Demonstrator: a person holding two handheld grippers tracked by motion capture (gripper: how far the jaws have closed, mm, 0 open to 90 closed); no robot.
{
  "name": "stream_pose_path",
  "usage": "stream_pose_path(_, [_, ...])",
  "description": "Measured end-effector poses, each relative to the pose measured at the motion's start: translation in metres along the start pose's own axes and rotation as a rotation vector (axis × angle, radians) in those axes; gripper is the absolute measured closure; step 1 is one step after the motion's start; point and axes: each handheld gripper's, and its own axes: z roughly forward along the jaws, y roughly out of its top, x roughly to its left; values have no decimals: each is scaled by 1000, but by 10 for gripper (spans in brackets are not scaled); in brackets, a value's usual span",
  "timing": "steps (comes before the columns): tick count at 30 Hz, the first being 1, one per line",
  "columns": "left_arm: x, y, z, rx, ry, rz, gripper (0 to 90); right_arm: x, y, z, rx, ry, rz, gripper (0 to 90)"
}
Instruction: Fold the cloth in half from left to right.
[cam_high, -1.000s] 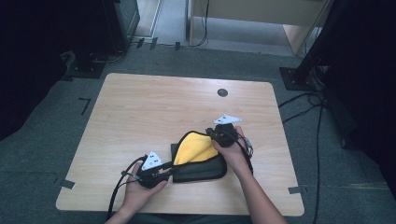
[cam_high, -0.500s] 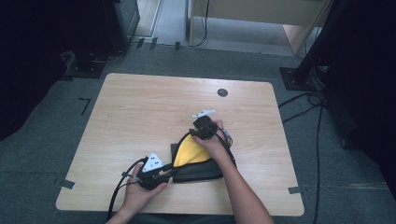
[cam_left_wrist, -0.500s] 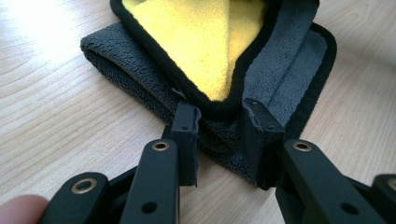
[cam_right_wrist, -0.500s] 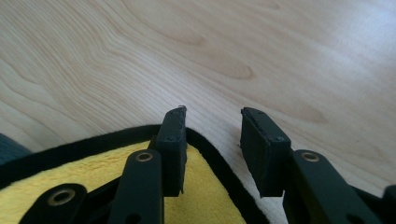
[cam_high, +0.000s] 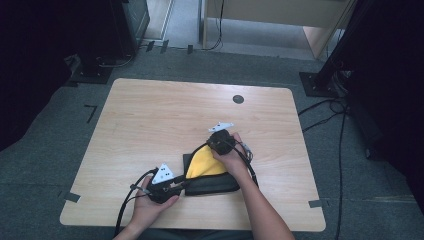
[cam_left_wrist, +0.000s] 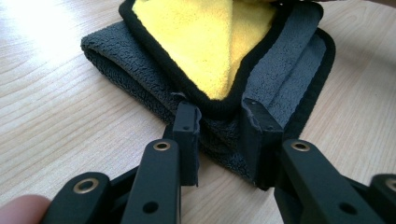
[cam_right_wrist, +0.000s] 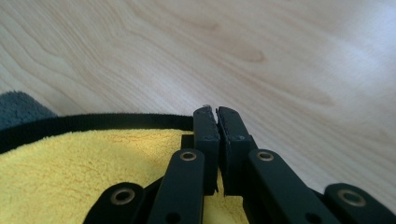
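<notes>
One folded cloth (cam_high: 210, 172), grey on the outside, yellow inside, black-edged, lying near the front of the bench (cam_high: 165, 115). Two claws, one per hand. One dark round disc (cam_high: 238, 99) set in the bench near the far edge.

Left claw (cam_left_wrist: 219, 116) at the cloth's near-left end, parted partway, pads standing at either side of the black-edged fold where yellow meets grey; hard to tell whether pressing or merely touching. Right claw (cam_right_wrist: 217, 116) just closed, pads together with barely a slit, over the black border of the raised yellow flap; cannot tell for sure whether fabric sits between the tips.

Far end of the cloth cut off by the frame in the left gripper view. From above, right claw's tips hidden under hand (cam_high: 227, 150) and body.
</notes>
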Motion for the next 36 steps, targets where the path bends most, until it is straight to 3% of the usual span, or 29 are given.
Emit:
stream_pose_path(4, [-1,0,-2,-10,-14,11,716,-1,0,-25,-93,9,25,879])
stream_pose_path(11, [-2,-2,-5,-6,-22,26,725,-1,-25,-66,-149,11,-3,877])
stream_pose_path(14, [-4,-2,-6,2,-23,37,730,-2,-41,-78,-164,23,9,877])
stream_pose_path(21, [-8,-3,-6,8,-25,47,731,-6,-77,-92,-217,44,83,875])
stream_pose_path(24, [-8,-4,-7,13,-27,50,729,-8,-85,-95,-225,81,119,875])
stream_pose_path(29, [-10,-7,-12,30,-57,70,698,-1,-97,-105,-212,112,119,874])
stream_pose_path(32, [-13,-8,-15,24,-70,90,667,2,-104,-115,-227,109,127,874])
stream_pose_path(36, [-16,-2,-15,-25,-63,51,583,0,-105,-125,-271,80,147,874])
